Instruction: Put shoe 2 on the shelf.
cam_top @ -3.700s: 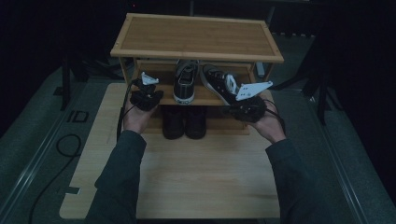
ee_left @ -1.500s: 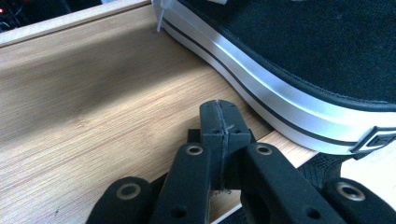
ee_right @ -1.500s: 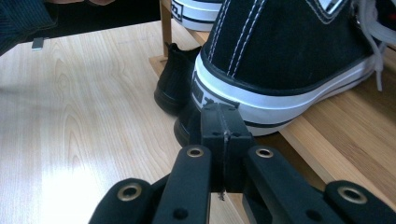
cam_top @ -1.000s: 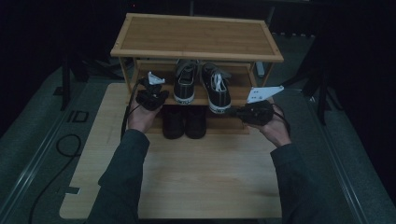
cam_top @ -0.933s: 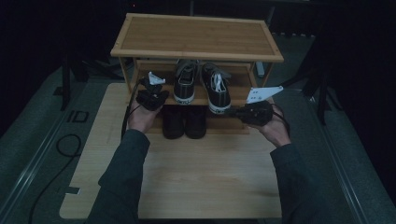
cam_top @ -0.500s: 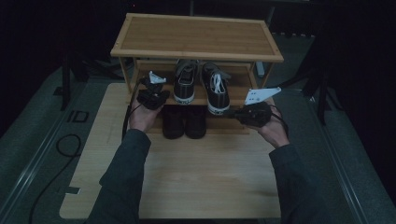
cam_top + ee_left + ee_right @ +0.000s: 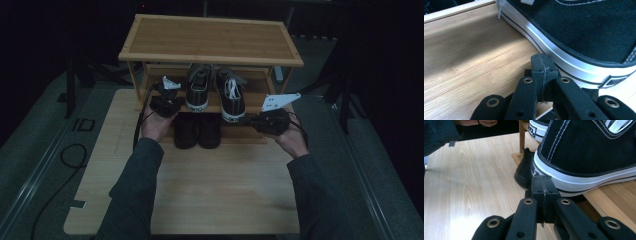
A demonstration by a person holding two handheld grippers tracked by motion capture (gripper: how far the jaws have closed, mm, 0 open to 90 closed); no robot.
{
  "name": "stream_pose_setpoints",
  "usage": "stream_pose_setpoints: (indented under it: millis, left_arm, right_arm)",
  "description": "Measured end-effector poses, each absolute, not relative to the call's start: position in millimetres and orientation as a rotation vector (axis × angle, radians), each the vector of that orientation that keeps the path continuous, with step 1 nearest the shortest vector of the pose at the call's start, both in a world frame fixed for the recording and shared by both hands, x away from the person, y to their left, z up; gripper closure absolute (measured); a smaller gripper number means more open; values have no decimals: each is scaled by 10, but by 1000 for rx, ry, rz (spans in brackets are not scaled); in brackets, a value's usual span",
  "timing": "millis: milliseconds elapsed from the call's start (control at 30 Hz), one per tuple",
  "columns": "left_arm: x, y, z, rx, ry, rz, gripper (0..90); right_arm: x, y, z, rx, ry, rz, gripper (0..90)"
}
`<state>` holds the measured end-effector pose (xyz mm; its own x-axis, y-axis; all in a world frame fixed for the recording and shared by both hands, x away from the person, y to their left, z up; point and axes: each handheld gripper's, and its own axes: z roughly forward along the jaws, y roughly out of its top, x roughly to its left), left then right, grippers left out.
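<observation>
The left gripper [image 7: 543, 68] rises from the bottom edge with its two black jaws pressed flat together and nothing between them. Their tip sits just beside the white, black-striped sole of a black canvas sneaker [image 7: 584, 27], perhaps touching it, though the angle leaves that unclear. The sneaker rests on a light bamboo shelf board [image 7: 469, 55], whose grain runs across the left of the frame, with a pale edge strip along the top.
</observation>
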<state>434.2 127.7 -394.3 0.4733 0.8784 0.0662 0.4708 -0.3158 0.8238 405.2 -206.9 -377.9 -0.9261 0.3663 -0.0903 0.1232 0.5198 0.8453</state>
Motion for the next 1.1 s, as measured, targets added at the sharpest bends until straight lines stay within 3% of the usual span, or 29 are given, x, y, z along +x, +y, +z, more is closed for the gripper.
stream_pose_setpoints:
  millis: [1100]
  left_arm:
    - [4324, 1286, -3967, 1921, 1128, 662, 900]
  right_arm:
    - [4115, -1878, -3834, 378, 2499, 1330, 900]
